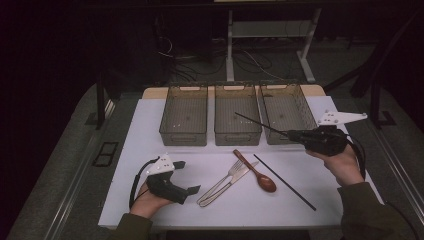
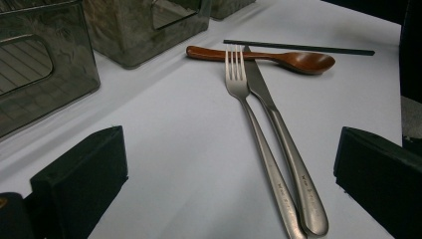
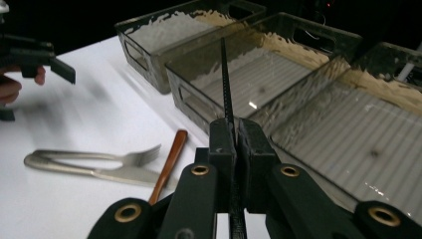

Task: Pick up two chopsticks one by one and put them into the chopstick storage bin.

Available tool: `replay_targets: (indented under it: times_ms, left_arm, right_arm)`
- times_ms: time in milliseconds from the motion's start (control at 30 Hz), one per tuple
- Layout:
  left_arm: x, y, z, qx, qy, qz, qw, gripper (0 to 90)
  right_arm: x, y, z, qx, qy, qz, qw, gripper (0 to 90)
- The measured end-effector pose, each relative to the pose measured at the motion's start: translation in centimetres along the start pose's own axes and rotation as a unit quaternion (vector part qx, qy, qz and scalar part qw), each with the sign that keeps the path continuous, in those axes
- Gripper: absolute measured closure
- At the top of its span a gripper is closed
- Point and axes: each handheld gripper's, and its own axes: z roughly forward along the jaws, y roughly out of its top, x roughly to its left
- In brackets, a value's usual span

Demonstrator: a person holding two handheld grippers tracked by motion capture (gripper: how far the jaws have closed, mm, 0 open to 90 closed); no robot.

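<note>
While the right tongs [image 1: 295, 134] pinch one black chopstick [image 1: 260, 125] and hold it above the middle and right bins, the following is noted:

- Right tongs: pressed together on the chopstick near its thick end; the slim tip points toward ten o'clock, over the middle bin [image 1: 238, 114].
- Left tongs [image 1: 192, 190]: spread wide, nothing between them, resting low on the counter [image 1: 150, 120] at about seven o'clock.
- Step in hand, as judged: carrying the chopstick to a bin. To do it well, the grip should stay firm, since a thin rod pivots easily. Lowering the stick lengthwise along a bin would keep the tip from catching a rim, with release only once it lies near the floor of the bin.
- Second chopstick [image 1: 291, 182]: black, thin, straight, lying on the counter at five o'clock.
- Spoon [image 1: 256, 172]: reddish-brown wood, glossy, oval bowl, lying next to the fork.
- Fork [image 1: 220, 182] and knife [image 1: 231, 181]: brushed metal, smooth rounded handles lying side by side, the knife tip crossing the spoon handle.
- Bins: three in a row at twelve o'clock, smoky translucent plastic, ribbed floors, cut-out handles; left bin [image 1: 184, 116] and right bin [image 1: 287, 112] look empty.
- Counter: flat, matte white.
</note>
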Motion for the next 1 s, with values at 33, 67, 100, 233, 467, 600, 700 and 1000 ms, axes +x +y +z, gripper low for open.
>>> replay_targets:
  times_ms: [33, 67, 100, 233, 467, 600, 700, 1000]
  left_arm:
    - [0.0, 0.0, 0.0, 0.0, 0.0, 0.0, 1.0, 0.0]
    - [0.0, 0.0, 0.0, 0.0, -0.001, 0.001, 1.0, 0.0]
    - [0.0, 0.0, 0.0, 0.001, -0.001, 0.003, 1.0, 0.0]
    - [-0.1, 0.0, 0.1, -0.003, -0.002, -0.001, 1.0, 0.0]
    - [-0.1, 0.1, 0.2, -0.003, -0.003, 0.003, 1.0, 0.0]
    - [-0.1, 0.1, 0.2, -0.003, -0.003, 0.002, 1.0, 0.0]
    - [-0.1, 0.1, 0.1, -0.003, -0.003, 0.002, 1.0, 0.0]
    - [-0.1, 0.1, 0.1, -0.005, -0.004, 0.0, 1.0, 0.0]
  right_arm:
    - [0.1, 0.3, 0.3, 0.001, 0.0, -0.001, 1.0, 84.6]
    - [0.2, 0.5, 0.6, 0.002, 0.0, -0.004, 1.0, 84.6]
    - [0.2, 0.8, 0.9, 0.002, 0.001, -0.005, 1.0, 84.6]
    - [0.4, 1.8, 2.2, 0.005, 0.002, -0.007, 1.0, 84.7]
    - [0.7, 3.4, 4.3, 0.005, 0.005, -0.006, 1.0, 84.7]
    - [0.9, 4.6, 5.6, 0.006, 0.007, -0.01, 0.9999, 84.6]
    - [1.2, 5.4, 6.5, 0.009, 0.007, -0.012, 0.9999, 84.6]
    - [2.3, 7.8, 10.1, 0.016, 0.01, -0.015, 0.9997, 84.6]
